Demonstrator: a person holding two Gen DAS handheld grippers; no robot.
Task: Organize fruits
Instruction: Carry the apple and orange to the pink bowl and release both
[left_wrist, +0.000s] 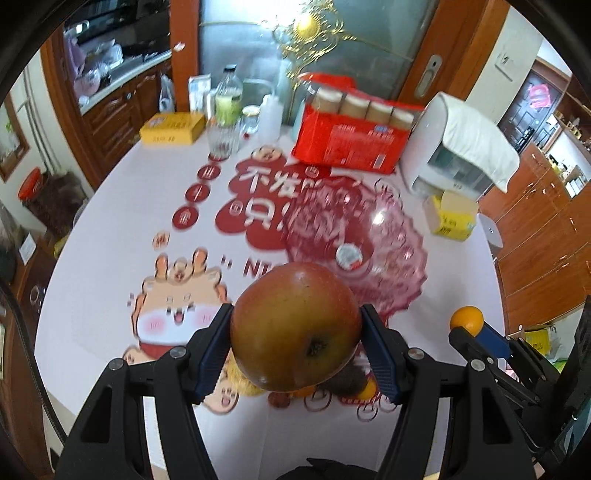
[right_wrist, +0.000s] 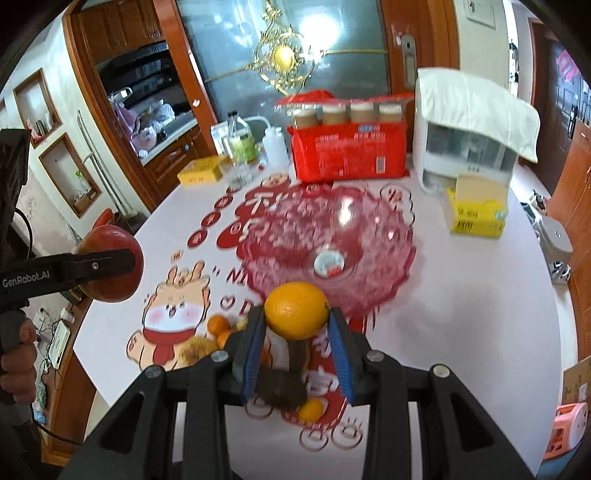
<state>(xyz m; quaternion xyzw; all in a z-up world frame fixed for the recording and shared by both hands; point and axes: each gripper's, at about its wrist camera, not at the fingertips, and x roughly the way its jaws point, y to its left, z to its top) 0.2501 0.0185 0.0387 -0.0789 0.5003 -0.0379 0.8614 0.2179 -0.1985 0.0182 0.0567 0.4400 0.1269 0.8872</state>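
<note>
Your left claw (left_wrist: 295, 332) grips a red-green apple (left_wrist: 295, 326) between its blue pads, held above the surface (left_wrist: 110, 221). Your right claw (right_wrist: 297, 317) is narrow, clamped on an orange (right_wrist: 296, 310) at its fingertips. The pink glass bowl (right_wrist: 369, 236) sits just beyond both. More small fruit (right_wrist: 218, 325) lies below, near you.

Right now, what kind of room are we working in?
Most likely a home dining area beside a kitchen. A round table with a festive printed cover holds a pink glass fruit bowl and a red box of jars, and wooden kitchen cabinets with a countertop stand behind.
</note>
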